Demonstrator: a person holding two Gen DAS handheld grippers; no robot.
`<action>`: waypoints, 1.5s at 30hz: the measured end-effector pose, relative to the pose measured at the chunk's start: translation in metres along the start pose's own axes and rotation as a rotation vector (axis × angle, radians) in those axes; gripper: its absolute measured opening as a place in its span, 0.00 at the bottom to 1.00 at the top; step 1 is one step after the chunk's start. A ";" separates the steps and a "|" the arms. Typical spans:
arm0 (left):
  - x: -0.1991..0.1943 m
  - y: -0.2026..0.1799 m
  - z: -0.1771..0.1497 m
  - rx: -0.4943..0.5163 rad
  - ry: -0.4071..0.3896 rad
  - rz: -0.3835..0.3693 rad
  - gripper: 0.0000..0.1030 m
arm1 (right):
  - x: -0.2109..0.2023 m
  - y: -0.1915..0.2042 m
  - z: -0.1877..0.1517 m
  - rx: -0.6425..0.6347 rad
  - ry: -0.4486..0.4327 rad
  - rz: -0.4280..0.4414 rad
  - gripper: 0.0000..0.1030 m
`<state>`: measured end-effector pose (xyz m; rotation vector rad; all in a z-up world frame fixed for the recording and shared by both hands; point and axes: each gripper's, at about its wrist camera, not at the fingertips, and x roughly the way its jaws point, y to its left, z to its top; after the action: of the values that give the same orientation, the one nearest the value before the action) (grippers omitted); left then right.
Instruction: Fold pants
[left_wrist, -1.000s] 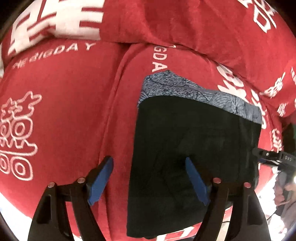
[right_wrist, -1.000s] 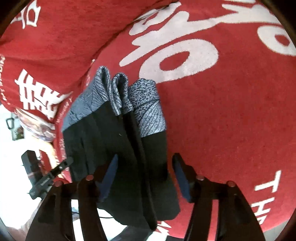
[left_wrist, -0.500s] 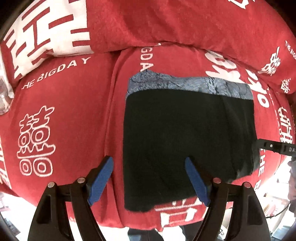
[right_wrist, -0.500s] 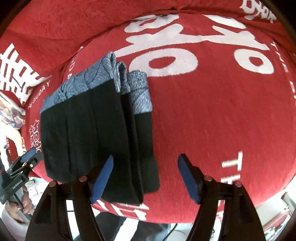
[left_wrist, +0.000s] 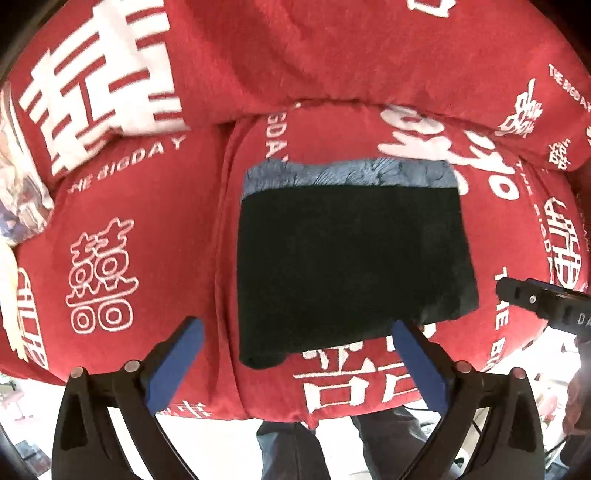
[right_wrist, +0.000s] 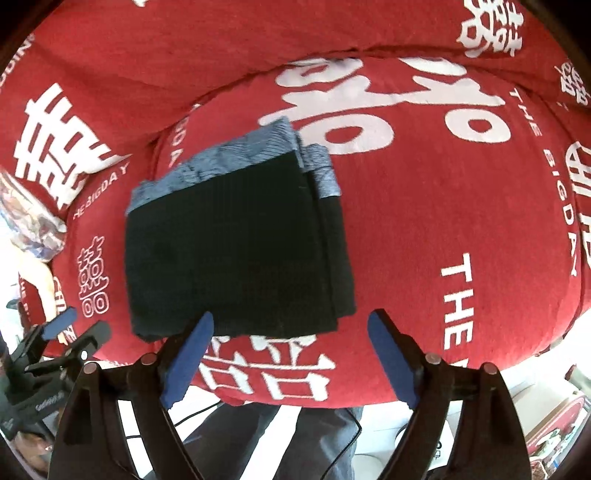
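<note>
The folded pants (left_wrist: 351, 258) lie flat on a red sofa seat (left_wrist: 140, 206), a black rectangle with a blue-grey patterned waistband along its far edge. In the right wrist view the same pants (right_wrist: 236, 251) show stacked layers at their right side. My left gripper (left_wrist: 297, 358) hangs above the seat's front edge, its jaws still opening, with nothing between the blue pads (left_wrist: 177, 362). My right gripper (right_wrist: 290, 358) is also above the front edge, jaws opening and empty. Each gripper shows in the other's view: the right one (left_wrist: 543, 302), the left one (right_wrist: 70, 332).
Red cushions with white characters (left_wrist: 258, 55) rise behind the seat. A patterned item (left_wrist: 18, 192) lies at the sofa's left end. A person's dark-trousered legs (left_wrist: 291, 446) stand in front of the sofa on a light floor, with a thin cable (right_wrist: 347, 435) nearby.
Both grippers have risen and pulled back from the pants, which now lie smaller in view. Both pairs of jaws have spread wider. The pants stay flat on the seat.
</note>
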<state>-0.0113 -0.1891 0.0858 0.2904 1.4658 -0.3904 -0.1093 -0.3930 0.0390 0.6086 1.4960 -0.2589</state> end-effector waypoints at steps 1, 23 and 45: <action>-0.003 -0.001 0.001 0.007 -0.002 0.001 1.00 | -0.005 0.004 -0.001 -0.006 -0.006 -0.003 0.86; -0.040 -0.001 0.007 0.030 -0.018 0.103 1.00 | -0.060 0.042 -0.010 -0.058 -0.062 -0.112 1.00; -0.040 -0.001 -0.004 0.029 -0.002 0.107 1.00 | -0.053 0.063 -0.021 -0.141 -0.038 -0.210 1.00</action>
<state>-0.0175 -0.1855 0.1253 0.3897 1.4364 -0.3258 -0.0984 -0.3404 0.1048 0.3325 1.5279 -0.3214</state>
